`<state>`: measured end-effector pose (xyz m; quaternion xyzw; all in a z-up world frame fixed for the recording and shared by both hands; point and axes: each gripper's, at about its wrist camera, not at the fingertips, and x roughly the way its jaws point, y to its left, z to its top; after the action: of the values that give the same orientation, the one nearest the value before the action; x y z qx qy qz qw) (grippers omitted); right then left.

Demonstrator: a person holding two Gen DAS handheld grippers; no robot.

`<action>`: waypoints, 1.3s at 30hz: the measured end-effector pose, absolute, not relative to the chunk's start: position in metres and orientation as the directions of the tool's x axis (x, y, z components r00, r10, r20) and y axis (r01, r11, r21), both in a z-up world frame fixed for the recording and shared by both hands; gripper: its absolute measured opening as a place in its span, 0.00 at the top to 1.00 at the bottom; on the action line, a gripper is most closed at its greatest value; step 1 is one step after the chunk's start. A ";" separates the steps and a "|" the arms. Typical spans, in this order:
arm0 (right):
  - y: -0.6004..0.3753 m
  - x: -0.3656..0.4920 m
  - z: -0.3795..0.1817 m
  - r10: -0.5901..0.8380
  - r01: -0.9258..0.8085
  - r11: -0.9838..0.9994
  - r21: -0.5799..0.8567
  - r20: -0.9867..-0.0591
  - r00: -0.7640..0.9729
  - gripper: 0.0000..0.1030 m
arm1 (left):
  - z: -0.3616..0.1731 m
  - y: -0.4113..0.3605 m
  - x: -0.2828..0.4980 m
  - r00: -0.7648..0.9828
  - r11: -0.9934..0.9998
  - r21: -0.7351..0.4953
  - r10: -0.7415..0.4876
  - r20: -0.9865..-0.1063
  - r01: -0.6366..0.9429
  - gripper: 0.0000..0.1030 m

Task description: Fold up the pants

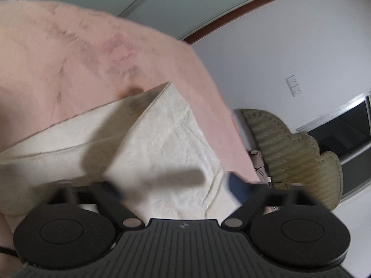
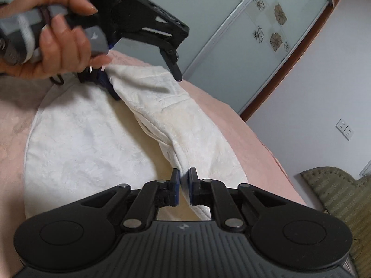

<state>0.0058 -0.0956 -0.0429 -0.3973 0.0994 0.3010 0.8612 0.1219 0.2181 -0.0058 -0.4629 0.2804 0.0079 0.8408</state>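
White pants (image 2: 76, 143) lie on a pink bedspread (image 2: 245, 125), with one part lifted into a ridge (image 2: 176, 115). My right gripper (image 2: 184, 185) is shut on the near end of that ridge. My left gripper (image 2: 146, 78) appears at the upper left of the right wrist view, held by a hand, jaws wide apart around the far end of the ridge. In the left wrist view the left gripper (image 1: 172, 185) is open, with the folded white cloth (image 1: 162, 143) lying between its blurred fingers.
The pink bedspread (image 1: 69, 58) covers the bed. An olive padded headboard (image 1: 294, 148) stands at the right. Frosted sliding doors with flower prints (image 2: 255, 34) and a white wall with sockets (image 2: 345, 127) lie behind.
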 end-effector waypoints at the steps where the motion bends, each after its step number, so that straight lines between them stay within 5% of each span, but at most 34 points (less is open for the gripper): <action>1: -0.095 0.004 -0.047 0.417 -0.581 0.483 -0.655 -0.411 0.811 0.83 | -0.005 0.218 0.122 0.843 0.591 -0.761 -0.239 -0.482 -0.268 0.62; 2: -0.094 0.004 -0.052 0.388 -0.562 0.462 -0.686 -0.413 0.824 0.77 | -0.003 0.219 0.122 0.842 0.607 -0.748 -0.230 -0.489 -0.269 0.77; 4: -0.095 0.001 -0.058 0.351 -0.522 0.430 -0.737 -0.396 0.848 0.46 | -0.001 0.221 0.121 0.843 0.629 -0.733 -0.224 -0.489 -0.258 0.84; 5: -0.098 0.002 -0.061 0.343 -0.508 0.420 -0.752 -0.387 0.856 0.43 | 0.000 0.222 0.121 0.846 0.636 -0.731 -0.226 -0.484 -0.248 0.88; 9: -0.110 0.024 -0.059 0.291 -0.533 0.468 -0.705 -0.447 0.846 0.45 | 0.001 0.222 0.114 0.853 0.664 -0.716 -0.228 -0.469 -0.216 0.92; 11: -0.114 0.035 -0.065 0.254 -0.534 0.472 -0.702 -0.471 0.845 0.61 | 0.007 0.219 0.110 0.857 0.692 -0.694 -0.221 -0.465 -0.198 0.93; 12: -0.116 0.036 -0.069 0.230 -0.529 0.463 -0.711 -0.480 0.847 0.82 | 0.010 0.217 0.103 0.861 0.705 -0.684 -0.217 -0.461 -0.188 0.93; 13: -0.117 0.032 -0.071 0.231 -0.530 0.452 -0.717 -0.479 0.847 0.89 | 0.014 0.217 0.099 0.863 0.718 -0.672 -0.213 -0.458 -0.180 0.93; 18: -0.123 -0.021 -0.045 0.289 -0.555 0.495 -0.669 -0.476 0.831 0.92 | 0.039 0.224 0.069 0.866 0.815 -0.565 -0.184 -0.466 -0.131 0.93; 27: -0.112 -0.104 -0.048 0.409 -0.710 0.416 -0.568 -0.581 0.704 0.93 | 0.015 0.228 0.036 0.773 0.919 -0.339 -0.061 -0.631 -0.204 0.92; 34: -0.109 -0.110 -0.047 0.436 -0.721 0.487 -0.493 -0.578 0.690 0.93 | 0.016 0.216 0.030 0.785 0.952 -0.195 0.068 -0.616 -0.235 0.89; 39: -0.114 -0.101 -0.051 0.441 -0.707 0.585 -0.397 -0.576 0.688 0.92 | 0.014 0.208 0.030 0.768 0.958 -0.125 0.123 -0.629 -0.256 0.67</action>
<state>-0.1005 -0.1138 -0.0514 -0.3118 0.2134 0.3320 0.8643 0.0301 0.2079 0.0136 -0.1023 0.3253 0.1016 0.9346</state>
